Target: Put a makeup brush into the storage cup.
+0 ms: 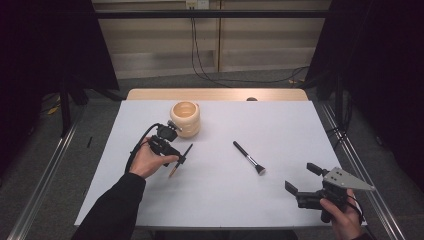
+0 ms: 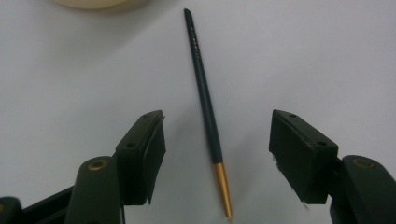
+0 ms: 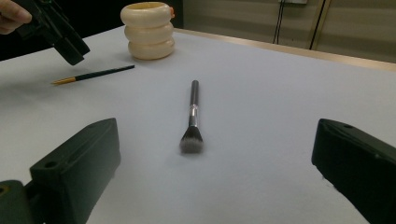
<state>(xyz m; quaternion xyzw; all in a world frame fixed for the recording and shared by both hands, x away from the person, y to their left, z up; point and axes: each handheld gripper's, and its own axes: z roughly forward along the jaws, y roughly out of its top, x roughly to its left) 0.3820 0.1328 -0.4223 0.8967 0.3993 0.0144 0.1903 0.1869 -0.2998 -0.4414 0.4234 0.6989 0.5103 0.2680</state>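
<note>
slim dark green pencil-like brush with a gold metal tip (image 2: 206,100) lies flat on the white table (image 1: 280,130), left of centre and just near-right of the cream ribbed wooden cup (image 1: 185,119). in the high view its long axis runs on a diagonal, gold tip toward the near left, dark end toward the far right.

left gripper (image 2: 217,154) hangs over it, held in the person's left hand (image 1: 148,161); in the left gripper view the shaft sits between the two jaws, which stand apart on either side, their pads clear of it. the gold tip points toward the gripper's body and the dark end away, toward the cup.

black-handled makeup brush with a silver ferrule and grey bristles (image 1: 249,157) lies to the right of the green one, well apart, handle toward the far left and bristles toward the near right. nothing lies between the two brushes.

right gripper (image 1: 302,180) sits at the near right corner of the table in the person's right hand (image 1: 345,215), jaws wide apart with nothing between them, facing the makeup brush.
</note>
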